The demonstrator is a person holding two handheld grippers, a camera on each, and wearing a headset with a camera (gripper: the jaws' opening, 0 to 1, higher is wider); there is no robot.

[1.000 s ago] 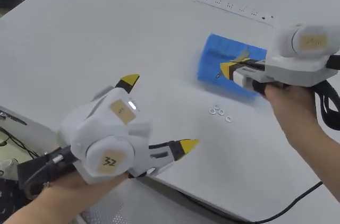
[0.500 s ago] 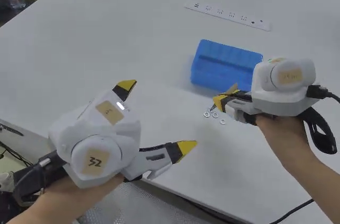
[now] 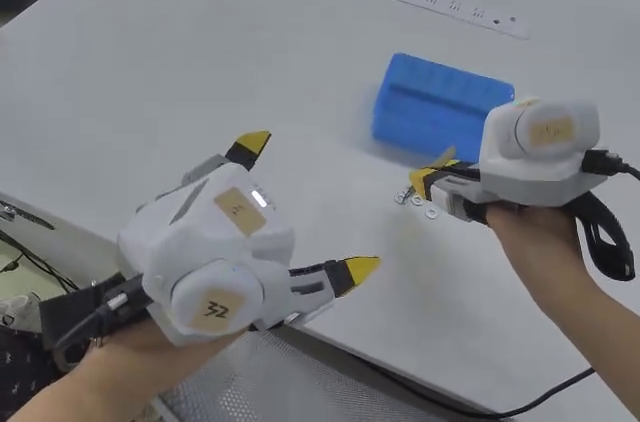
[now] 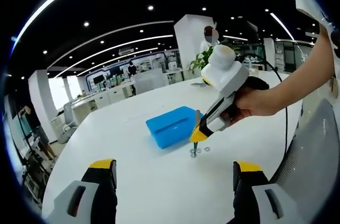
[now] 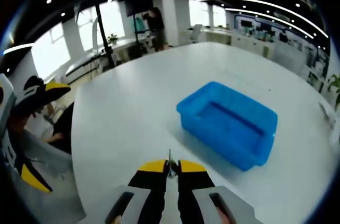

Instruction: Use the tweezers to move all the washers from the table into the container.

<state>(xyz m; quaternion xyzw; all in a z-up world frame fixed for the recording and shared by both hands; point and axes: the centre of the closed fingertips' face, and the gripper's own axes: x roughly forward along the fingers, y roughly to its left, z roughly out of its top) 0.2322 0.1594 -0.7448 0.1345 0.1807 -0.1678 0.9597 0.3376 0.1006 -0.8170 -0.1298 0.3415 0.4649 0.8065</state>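
Note:
The blue container [image 3: 440, 107] [image 5: 228, 120] [image 4: 170, 127] stands open on the white table. A few small metal washers [image 3: 416, 201] [image 4: 194, 153] lie just in front of it. My right gripper [image 3: 430, 180] [image 5: 170, 168] is shut on thin metal tweezers [image 5: 169, 156], and its yellow tips hang right over the washers. The tweezers point down at them; whether the tips touch a washer is too small to tell. My left gripper [image 3: 304, 206] [image 4: 174, 168] stands wide open and holds nothing, near the table's front edge, well to the left of the washers.
A white power strip [image 3: 447, 7] lies at the back of the table [image 3: 200, 52] behind the container. The table's front edge runs just under the left gripper. A black cable trails from the right gripper over the near right edge.
The right gripper with the tweezers has come down from over the container to the washers in front of it. The left gripper has stayed open and about in place.

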